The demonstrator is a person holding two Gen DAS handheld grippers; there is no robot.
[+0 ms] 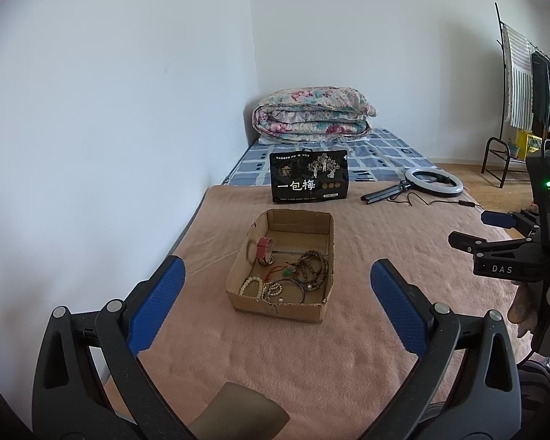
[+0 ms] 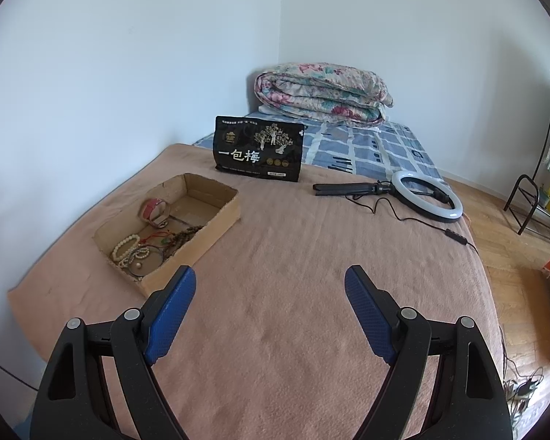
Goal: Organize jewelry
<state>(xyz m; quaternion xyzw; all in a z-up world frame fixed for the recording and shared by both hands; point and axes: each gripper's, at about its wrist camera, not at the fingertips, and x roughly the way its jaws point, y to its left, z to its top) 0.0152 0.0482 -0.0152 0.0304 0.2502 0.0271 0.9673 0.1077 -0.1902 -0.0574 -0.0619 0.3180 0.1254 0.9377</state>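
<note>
Your two grippers hang spread and empty over the fuzzy salmon-pink blanket (image 2: 293,256); the jewelry sits in the box.

Largest first: the shallow rectangular brown cardboard box (image 1: 311,311), torn rim, lies on the blanket with its long axis running away from you. Your left gripper (image 1: 276,282) frames it between blue textured pads; your right gripper (image 2: 270,286) stands just right of it. Inside: brown wooden bead strand (image 1: 313,266), cream bead bracelets (image 1: 253,286), red-strapped watch (image 1: 264,250) on its edge.
</note>
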